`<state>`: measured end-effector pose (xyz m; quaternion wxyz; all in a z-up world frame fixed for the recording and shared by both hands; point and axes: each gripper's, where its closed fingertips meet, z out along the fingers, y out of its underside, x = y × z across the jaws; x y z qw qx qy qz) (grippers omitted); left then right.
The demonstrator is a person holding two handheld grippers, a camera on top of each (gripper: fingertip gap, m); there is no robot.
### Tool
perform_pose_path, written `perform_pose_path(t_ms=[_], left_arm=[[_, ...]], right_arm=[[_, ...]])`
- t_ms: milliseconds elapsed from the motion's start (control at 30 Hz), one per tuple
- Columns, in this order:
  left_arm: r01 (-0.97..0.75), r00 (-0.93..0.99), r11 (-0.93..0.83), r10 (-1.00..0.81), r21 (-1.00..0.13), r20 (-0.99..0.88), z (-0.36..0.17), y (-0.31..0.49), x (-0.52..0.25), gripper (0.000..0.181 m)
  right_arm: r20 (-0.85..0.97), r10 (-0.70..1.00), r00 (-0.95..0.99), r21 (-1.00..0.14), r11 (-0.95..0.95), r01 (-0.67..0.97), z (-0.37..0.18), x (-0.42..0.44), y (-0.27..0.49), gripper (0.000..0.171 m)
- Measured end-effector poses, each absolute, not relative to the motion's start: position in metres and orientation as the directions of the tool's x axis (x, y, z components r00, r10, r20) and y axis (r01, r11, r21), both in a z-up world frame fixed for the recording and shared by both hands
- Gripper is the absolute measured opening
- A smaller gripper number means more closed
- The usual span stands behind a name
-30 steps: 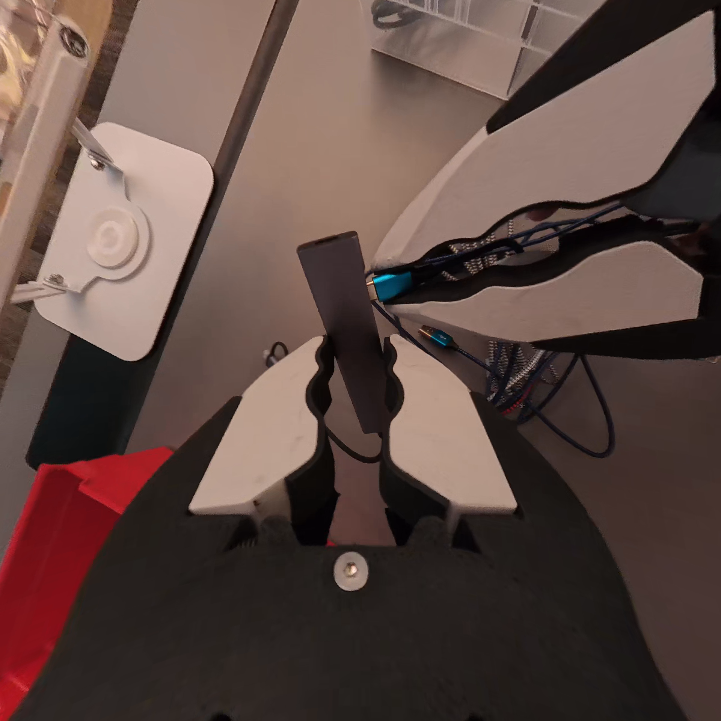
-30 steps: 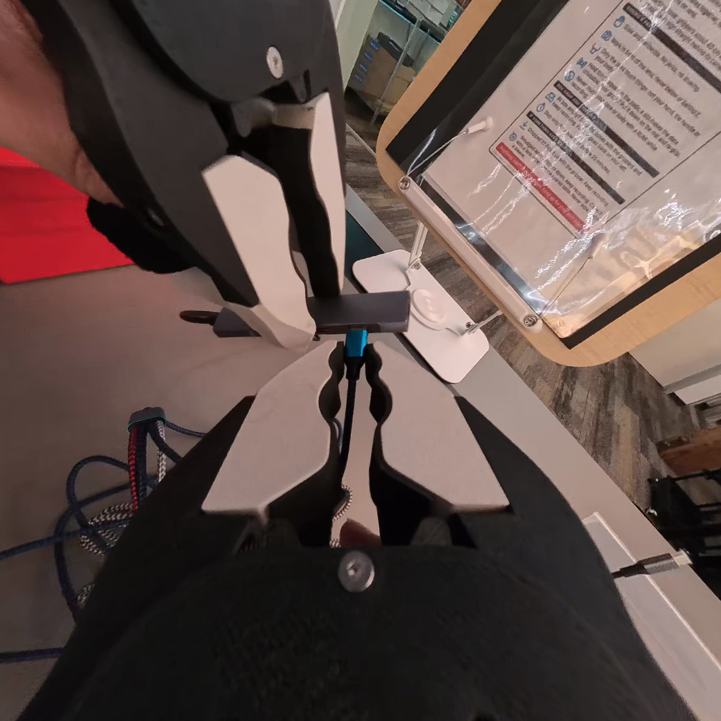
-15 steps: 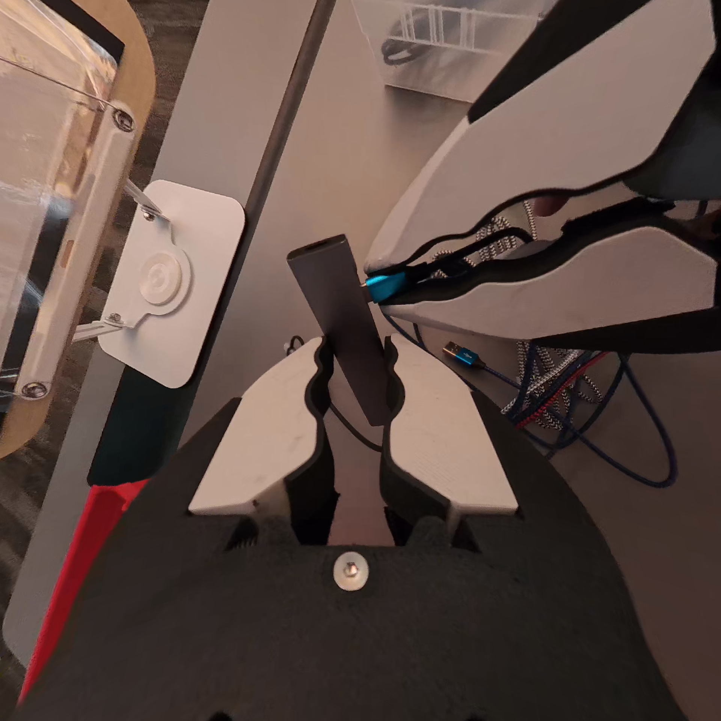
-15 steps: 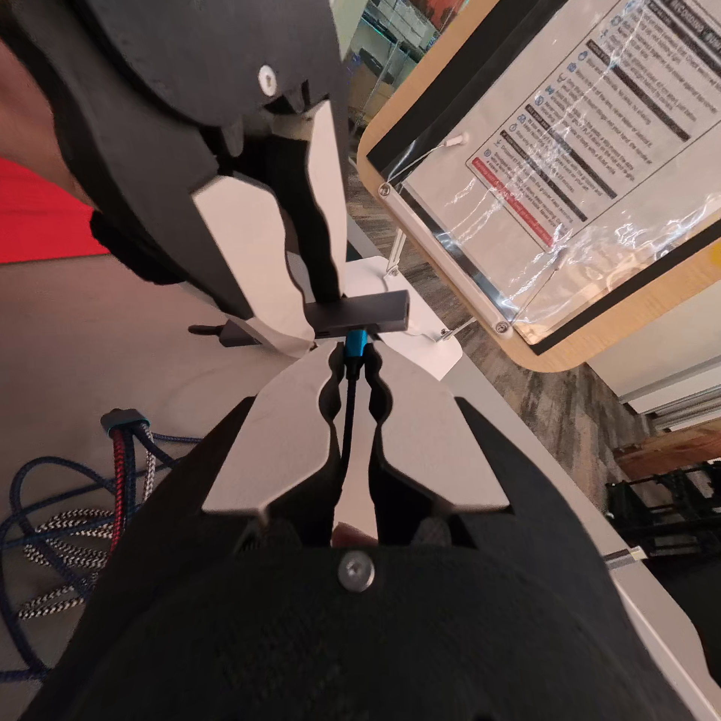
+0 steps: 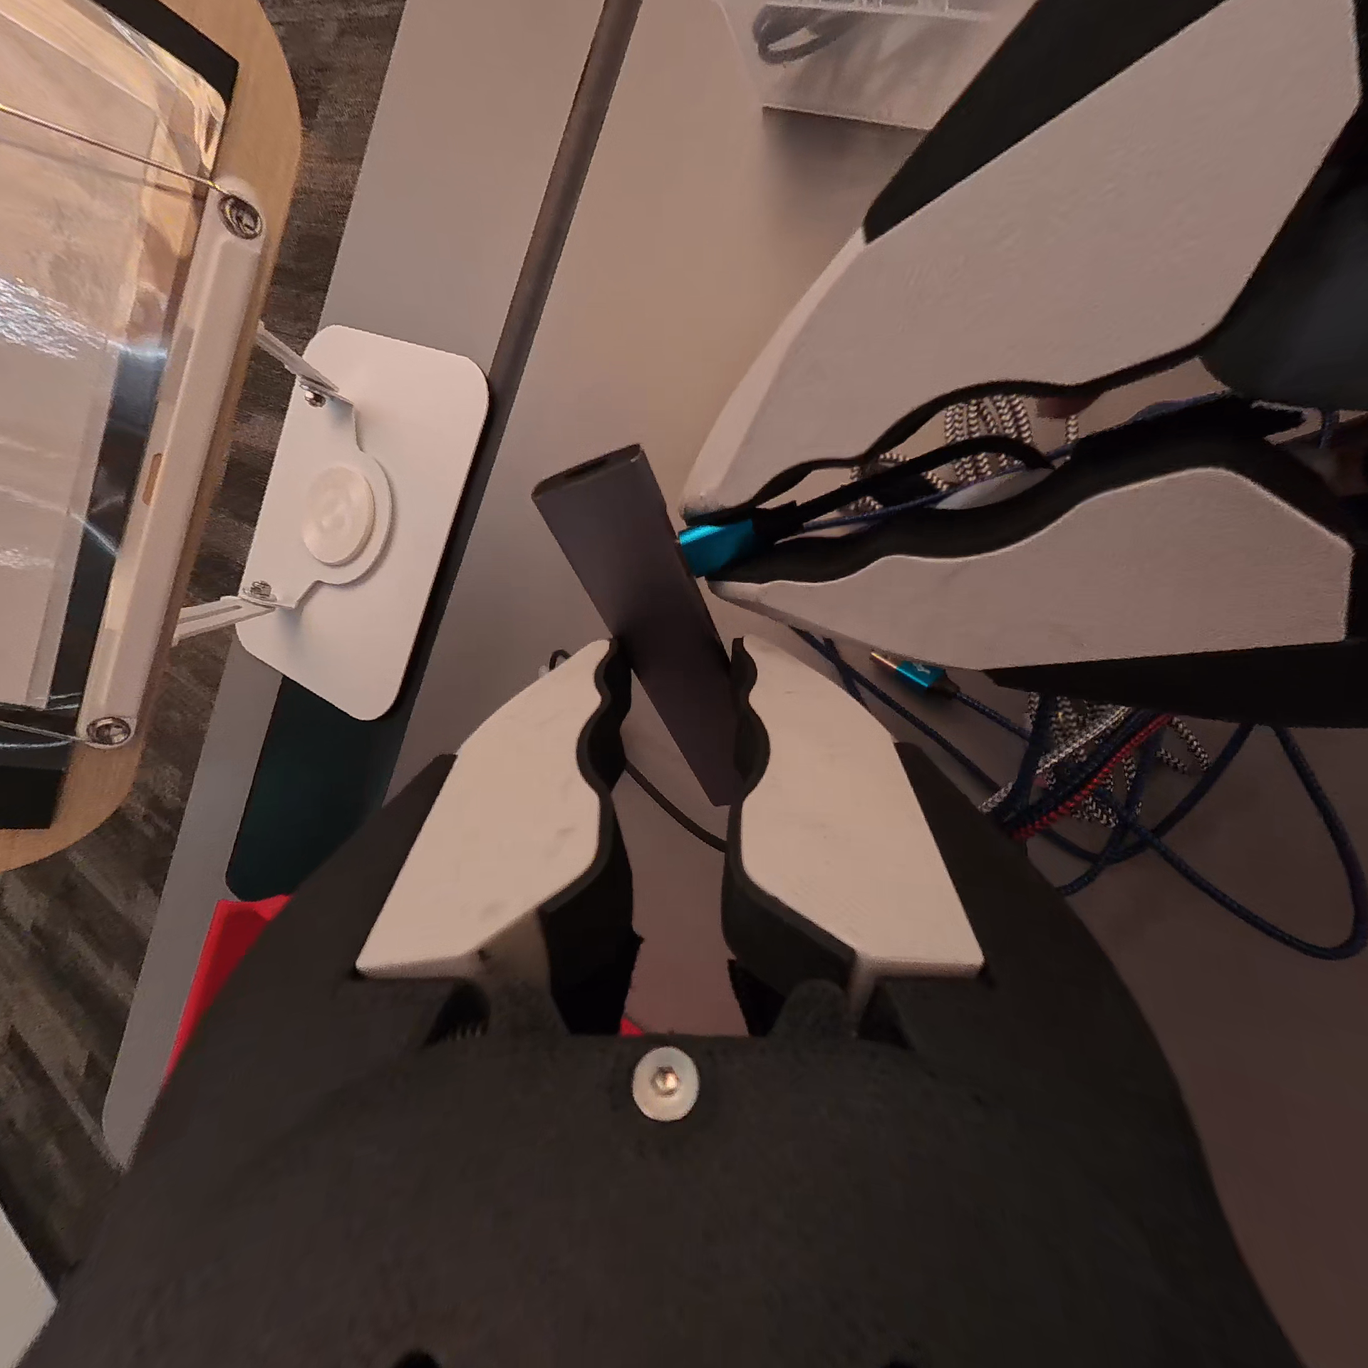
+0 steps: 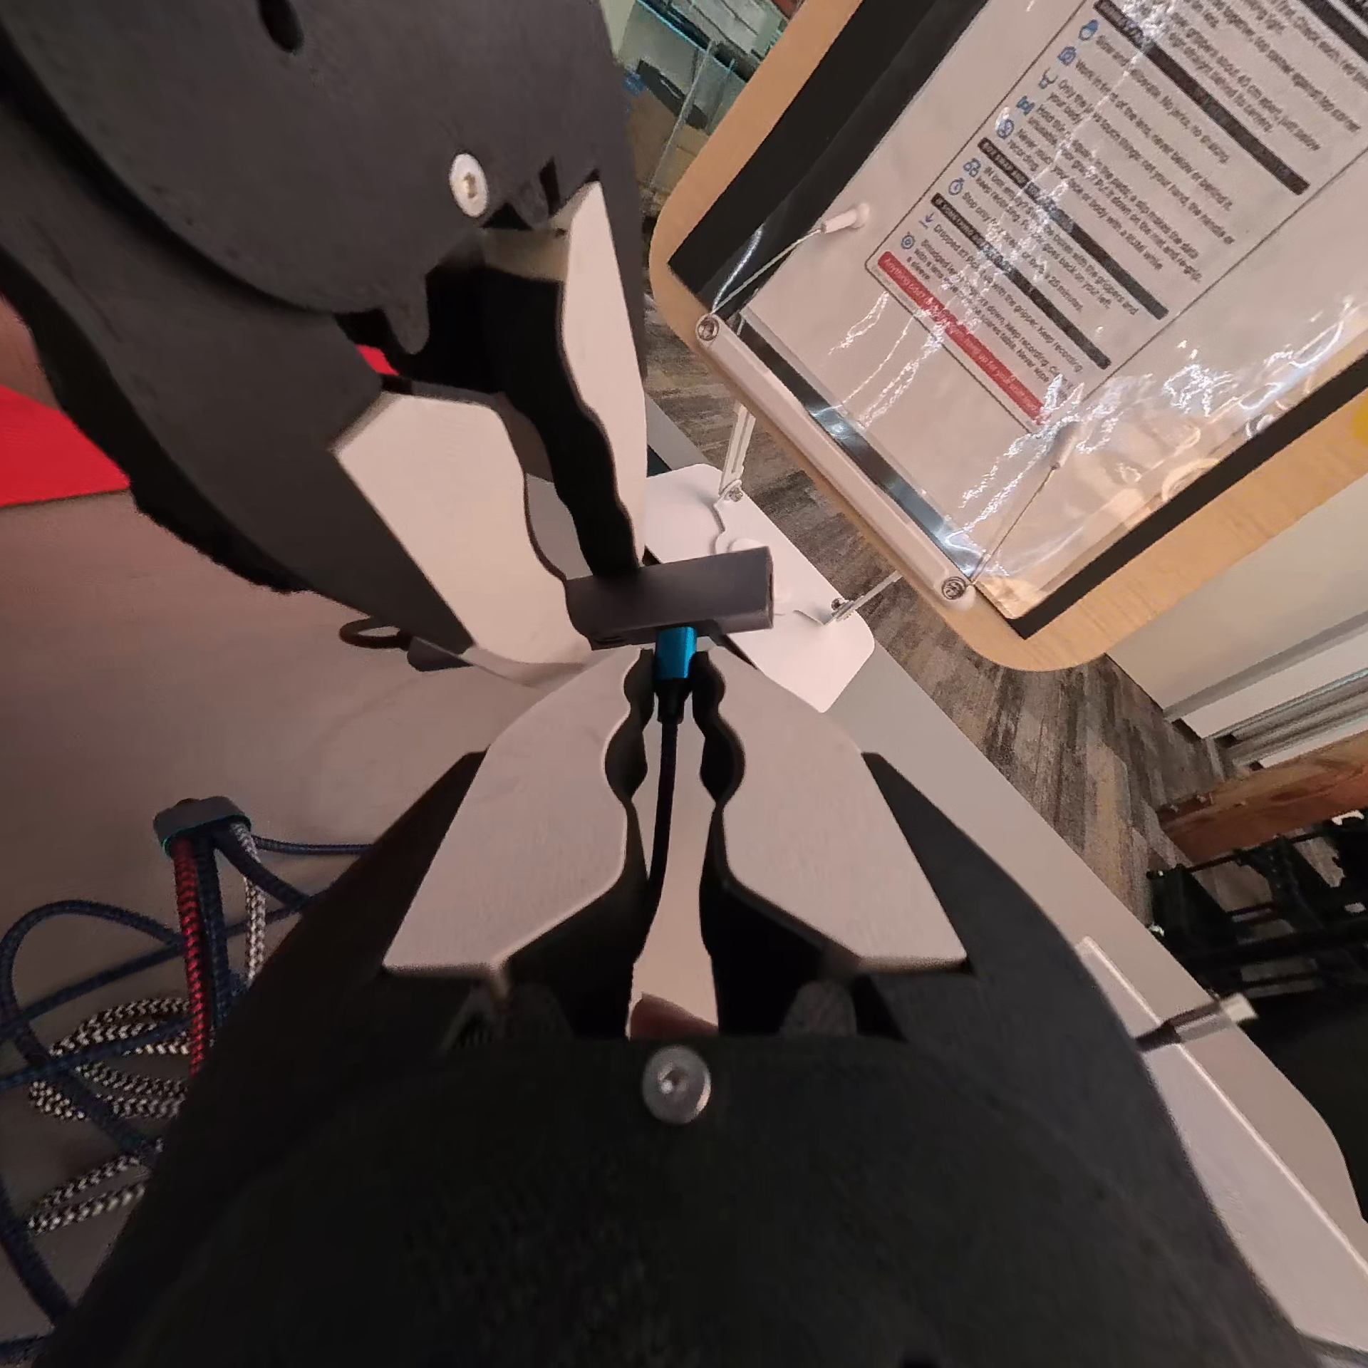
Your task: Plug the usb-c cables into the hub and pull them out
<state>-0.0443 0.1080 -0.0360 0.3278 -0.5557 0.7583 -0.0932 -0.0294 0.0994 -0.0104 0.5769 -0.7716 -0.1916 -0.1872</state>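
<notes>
The left hand-held gripper [image 5: 677, 666] clamps the hub [image 5: 644, 585]; the right hand-held gripper [image 6: 674, 670] pinches the blue plug [image 6: 672, 651] seated in it.

A laminated instruction sheet [image 6: 1095, 244] on the wooden board [image 6: 1155, 562] bears print.

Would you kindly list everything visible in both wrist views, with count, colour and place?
hub: one, dark grey, clamped in the left gripper, off the table
plug: one, blue, at the hub's side, in the right gripper
loose cables: several, navy, red, black-and-white, heaped on the table
spare plug: one, blue, on the table
stand base: one, white, table edge
sign board: one, wood-framed, beyond the table
red bin: one, near edge
left gripper: one, black and white
right gripper: one, black and white
</notes>
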Motion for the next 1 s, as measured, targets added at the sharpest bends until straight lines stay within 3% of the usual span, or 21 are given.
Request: perform_pose_path(t_ms=[167, 267, 400, 633, 733, 833, 1000], left_arm=[[-0.792, -0.139, 0.280, -0.948, -0.543, -0.285, -0.035, 0.112, -0.048, 0.023], [-0.824, -0.133, 0.221, -0.970, -0.522, -0.202, -0.039, 0.117, -0.059, 0.023], [-0.828, -0.203, 0.269, -0.962, -0.492, -0.184, -0.036, 0.110, -0.071, 0.023], [-0.832, -0.180, 0.250, -0.966, -0.495, -0.185, -0.022, 0.118, -0.086, 0.022], [-0.821, -0.251, 0.322, -0.945, -0.471, -0.208, -0.014, 0.113, -0.103, 0.022], [-0.772, -0.317, 0.407, -0.912, -0.487, -0.260, 0.004, 0.106, -0.119, 0.022], [-0.669, -0.300, 0.407, -0.914, -0.622, -0.275, 0.049, 0.094, -0.138, 0.022]], right_arm=[[0.590, 0.165, 0.790, -0.765, -0.197, 0.613, -0.007, -0.038, 0.102, 0.013], [0.646, 0.180, 0.742, -0.739, -0.093, 0.667, 0.007, -0.046, 0.097, 0.026], [0.511, 0.297, 0.807, -0.836, -0.049, 0.547, 0.021, -0.057, 0.087, 0.047], [0.379, 0.497, 0.781, -0.910, 0.048, 0.411, 0.042, -0.076, 0.062, 0.049], [0.322, 0.527, 0.787, -0.928, 0.011, 0.372, 0.045, -0.062, 0.055, 0.049], [0.213, 0.538, 0.816, -0.926, -0.156, 0.345, 0.025, -0.036, 0.053, 0.049], [0.177, 0.515, 0.839, -0.788, -0.436, 0.434, -0.030, 0.000, 0.048, 0.050]])
